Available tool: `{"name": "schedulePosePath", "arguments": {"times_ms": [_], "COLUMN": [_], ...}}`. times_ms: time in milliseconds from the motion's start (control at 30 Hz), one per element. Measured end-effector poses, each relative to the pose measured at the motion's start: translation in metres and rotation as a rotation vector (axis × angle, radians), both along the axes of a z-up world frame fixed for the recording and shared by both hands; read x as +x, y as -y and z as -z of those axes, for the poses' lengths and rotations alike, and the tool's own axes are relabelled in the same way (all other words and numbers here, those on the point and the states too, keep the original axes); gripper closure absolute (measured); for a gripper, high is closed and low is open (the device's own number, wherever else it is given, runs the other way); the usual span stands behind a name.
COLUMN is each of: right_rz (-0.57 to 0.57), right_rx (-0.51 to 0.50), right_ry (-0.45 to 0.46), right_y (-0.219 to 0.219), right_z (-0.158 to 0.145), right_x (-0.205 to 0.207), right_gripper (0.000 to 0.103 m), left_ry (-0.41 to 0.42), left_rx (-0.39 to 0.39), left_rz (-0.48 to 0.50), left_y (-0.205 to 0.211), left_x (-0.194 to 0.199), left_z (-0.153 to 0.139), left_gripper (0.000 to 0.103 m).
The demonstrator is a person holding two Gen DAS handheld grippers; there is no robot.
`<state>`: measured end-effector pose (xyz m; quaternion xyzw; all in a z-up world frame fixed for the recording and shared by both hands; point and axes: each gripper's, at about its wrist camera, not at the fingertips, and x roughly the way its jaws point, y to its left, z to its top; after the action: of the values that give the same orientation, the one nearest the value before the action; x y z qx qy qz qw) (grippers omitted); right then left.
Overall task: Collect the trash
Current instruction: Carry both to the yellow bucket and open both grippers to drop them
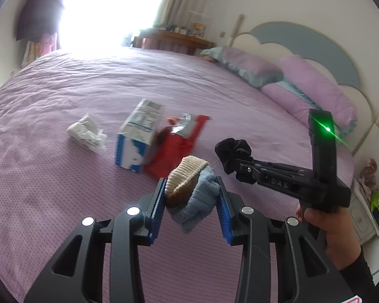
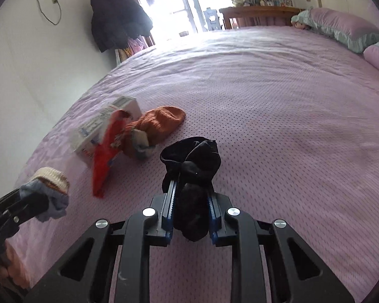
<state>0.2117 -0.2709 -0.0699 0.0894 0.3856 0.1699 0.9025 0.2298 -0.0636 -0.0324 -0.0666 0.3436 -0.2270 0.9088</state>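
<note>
left gripper clamping sock bundle, right gripper clamping black sock

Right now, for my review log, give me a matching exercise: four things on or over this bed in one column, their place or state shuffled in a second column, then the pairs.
Things:
1. black sock
2. blue and beige sock
3. crumpled white tissue
4. orange sock

Place or state:
A. lying on the purple bedspread beside the red wrapper
B. clamped in the left gripper
C. clamped in the right gripper
D. lying alone, left of the white carton

Pairs: 1-C, 2-B, 3-D, 4-A
</note>
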Motion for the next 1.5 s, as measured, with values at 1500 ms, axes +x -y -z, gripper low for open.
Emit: {"name": "schedulePosePath", "arguments": {"times_ms": [1500], "right_rz": [0.58], "right_rx": [0.184], "right_ry": [-0.085], "right_y": [0.188], "right_z": [0.099], "right_x": [-0.475], "right_gripper": [0.082], "left_ry": [-0.292], "left_rx": [0.209], "left_rz": [0.809], "left_y": [0.294], "left_x": [-0.285], "left_z": [0.163], "left_gripper": [0.055]}}
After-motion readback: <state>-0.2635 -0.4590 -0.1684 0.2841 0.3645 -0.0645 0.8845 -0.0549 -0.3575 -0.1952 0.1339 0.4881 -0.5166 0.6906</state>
